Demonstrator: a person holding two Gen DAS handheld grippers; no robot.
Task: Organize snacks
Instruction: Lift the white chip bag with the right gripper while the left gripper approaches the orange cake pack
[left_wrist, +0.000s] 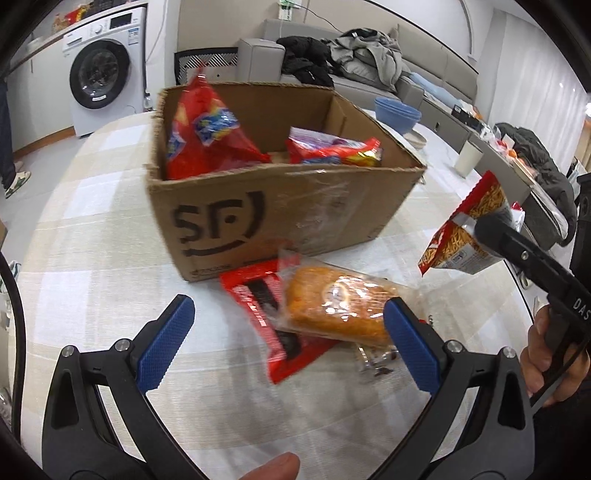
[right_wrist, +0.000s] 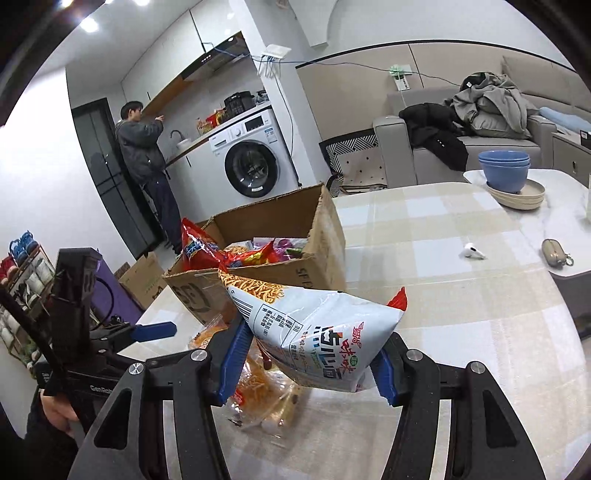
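**Noodle bag clamped and off the table, bread still lying by the box**

Blue fingers (left_wrist: 166, 343) of the left gripper (left_wrist: 288, 339) fill the bottom of the left wrist view, spread wide with nothing pressed between them. Just ahead, a clear-wrapped piece of bread (left_wrist: 332, 306) lies on the checked tablecloth (left_wrist: 92, 266), overlapping a red packet (left_wrist: 266, 314); the bread's right end sits close to the right finger. Behind them stands a cardboard box (left_wrist: 280, 210) holding a red snack bag (left_wrist: 207, 129) propped against its left wall and more packets (left_wrist: 332, 149) toward the right. At the right edge, the right gripper (left_wrist: 491, 230) holds a noodle snack bag (left_wrist: 465, 236) in the air.

Through the right wrist camera, that noodle snack bag (right_wrist: 317, 332) is pinched between the right gripper's (right_wrist: 310, 363) blue fingers (right_wrist: 232, 362), clear of the table, with the box (right_wrist: 288, 254) just beyond it. Below the bag lie the bread and wrappers, blurred. The left gripper (right_wrist: 153, 330) shows at the left. Farther back on the table are blue bowls (right_wrist: 504, 171) stacked on plates (right_wrist: 517, 195).
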